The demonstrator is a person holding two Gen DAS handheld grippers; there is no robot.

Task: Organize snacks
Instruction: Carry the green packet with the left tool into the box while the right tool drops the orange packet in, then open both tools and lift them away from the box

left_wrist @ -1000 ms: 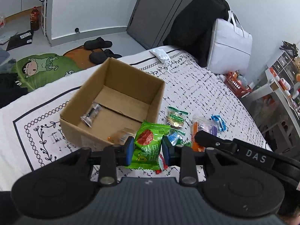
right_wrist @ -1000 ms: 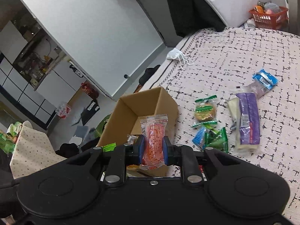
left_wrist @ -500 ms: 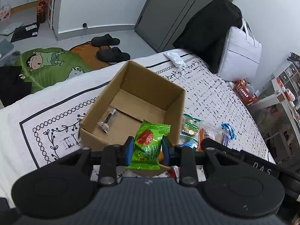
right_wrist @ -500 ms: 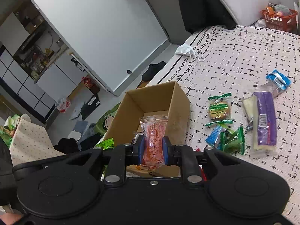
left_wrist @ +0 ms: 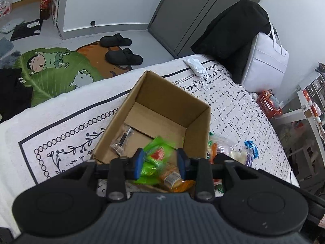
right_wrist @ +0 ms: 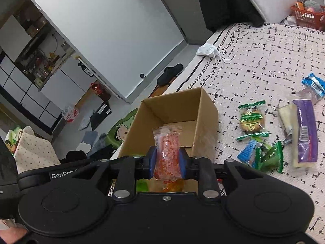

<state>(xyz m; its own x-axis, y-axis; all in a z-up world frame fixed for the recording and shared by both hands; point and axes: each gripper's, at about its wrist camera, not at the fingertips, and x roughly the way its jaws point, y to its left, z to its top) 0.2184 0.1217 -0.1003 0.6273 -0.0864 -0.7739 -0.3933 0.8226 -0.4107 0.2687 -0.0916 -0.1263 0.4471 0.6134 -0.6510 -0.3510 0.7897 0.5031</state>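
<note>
An open cardboard box [left_wrist: 162,93] stands on the patterned bed cover. My left gripper [left_wrist: 160,162] hovers over its near corner with its jaws opening. A green snack packet [left_wrist: 151,168], blurred, slips down between the pads, which no longer press it. Below it in the box lie an orange packet [left_wrist: 172,180] and a clear-wrapped dark snack [left_wrist: 121,140]. My right gripper [right_wrist: 168,160] is over the box [right_wrist: 176,105] too, its jaws starting to open. An orange snack packet [right_wrist: 167,142] still stands upright between its pads.
Loose snacks lie on the bed right of the box: a green cookie packet [right_wrist: 251,120], a purple packet [right_wrist: 305,134], a blue packet [right_wrist: 313,83]. A white face mask [right_wrist: 207,49] lies beyond the box. Black slippers [left_wrist: 121,56] and a green rug [left_wrist: 52,73] are on the floor.
Both grippers moved in over the box. The left jaws widened and the green packet tipped and began to drop. The right gripper still carries the orange packet.
</note>
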